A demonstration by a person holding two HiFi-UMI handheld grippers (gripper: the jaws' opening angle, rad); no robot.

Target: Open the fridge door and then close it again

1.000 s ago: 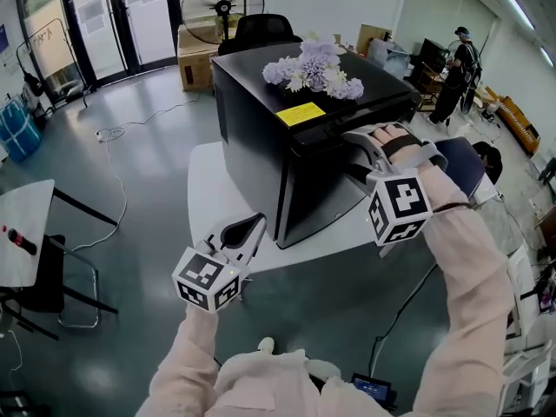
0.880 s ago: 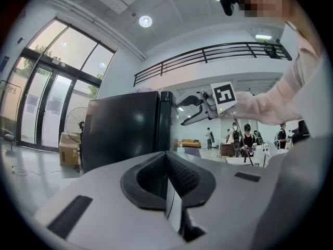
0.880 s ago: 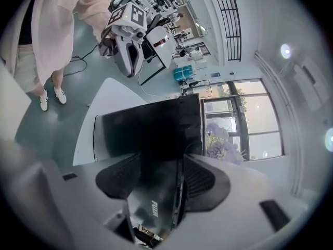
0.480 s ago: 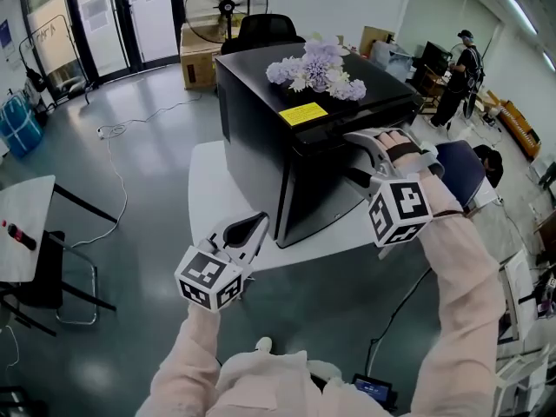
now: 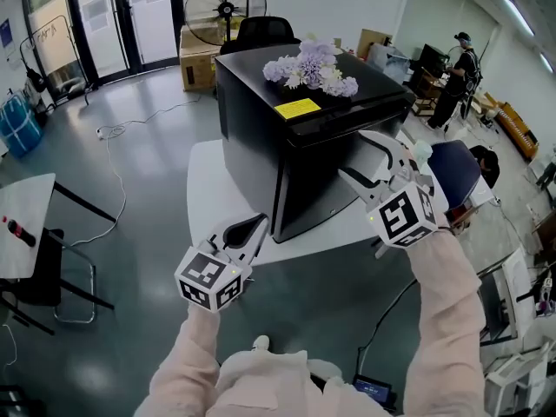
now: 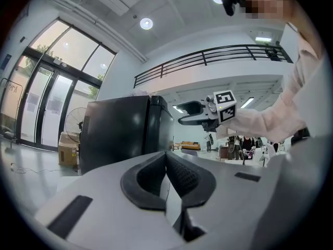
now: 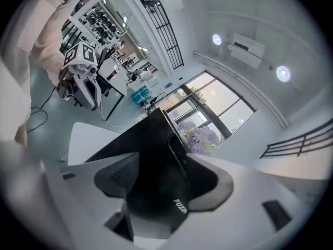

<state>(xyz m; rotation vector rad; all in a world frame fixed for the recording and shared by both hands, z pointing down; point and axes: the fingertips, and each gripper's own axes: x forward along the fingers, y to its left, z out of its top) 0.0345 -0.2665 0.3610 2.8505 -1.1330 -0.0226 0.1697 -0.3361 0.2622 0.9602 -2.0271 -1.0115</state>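
Head view: stretches the right arm forward with the right tool (image 5: 356, 155) tilted slightly down at the door (image 5: 326, 181) of the black fridge (image 5: 252, 111), and holds the left tool (image 5: 250, 228) level, low beside the white bench (image 5: 204, 189) bearing that upright box, door facing the person, flowers (image 5: 310, 68) on top. Left gripper view: shows that tool clenched on nothing. Right gripper view: frames the glossy door between released jaws, just widened, touching nothing.
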